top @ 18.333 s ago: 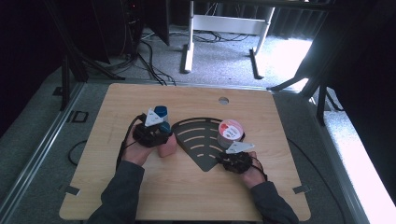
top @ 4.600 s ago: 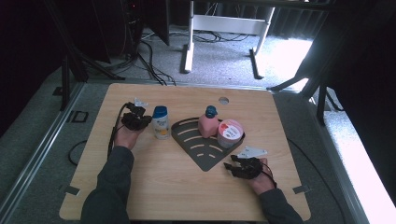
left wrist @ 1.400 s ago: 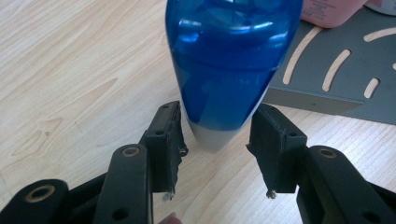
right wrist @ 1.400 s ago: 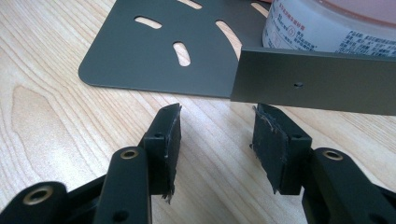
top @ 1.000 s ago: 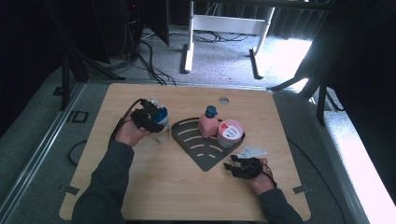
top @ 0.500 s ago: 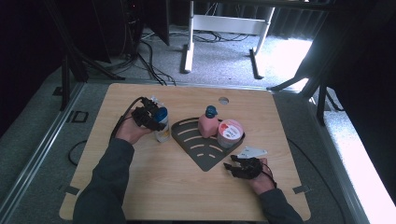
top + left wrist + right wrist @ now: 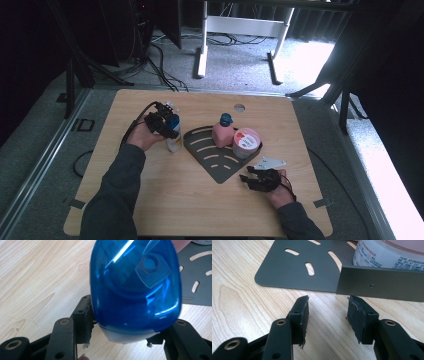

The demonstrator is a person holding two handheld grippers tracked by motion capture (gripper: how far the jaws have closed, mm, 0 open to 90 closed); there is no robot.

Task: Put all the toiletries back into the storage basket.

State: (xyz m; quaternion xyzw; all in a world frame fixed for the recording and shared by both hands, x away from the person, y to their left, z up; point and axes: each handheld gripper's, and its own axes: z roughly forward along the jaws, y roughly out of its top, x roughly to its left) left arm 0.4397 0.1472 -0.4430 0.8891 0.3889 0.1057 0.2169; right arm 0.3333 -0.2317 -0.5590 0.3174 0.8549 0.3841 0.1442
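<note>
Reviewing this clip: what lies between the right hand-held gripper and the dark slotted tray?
Only bare wooden tabletop. In the right gripper view, the right hand-held gripper stands open just short of the tray, with nothing between its jaws or ahead of them.

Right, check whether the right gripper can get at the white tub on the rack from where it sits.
Probably yes: the right gripper is open, but the rack's raised side wall stands between it and the white tub, so it would likely need to come over.

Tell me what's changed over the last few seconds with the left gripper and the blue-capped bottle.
The left gripper moved right from the table's left side to the blue-capped bottle and closed its jaws around it below the cap; the bottle is not lifted. The right gripper, open by the slotted tray, the pink bottle and the tub stayed put.
</note>
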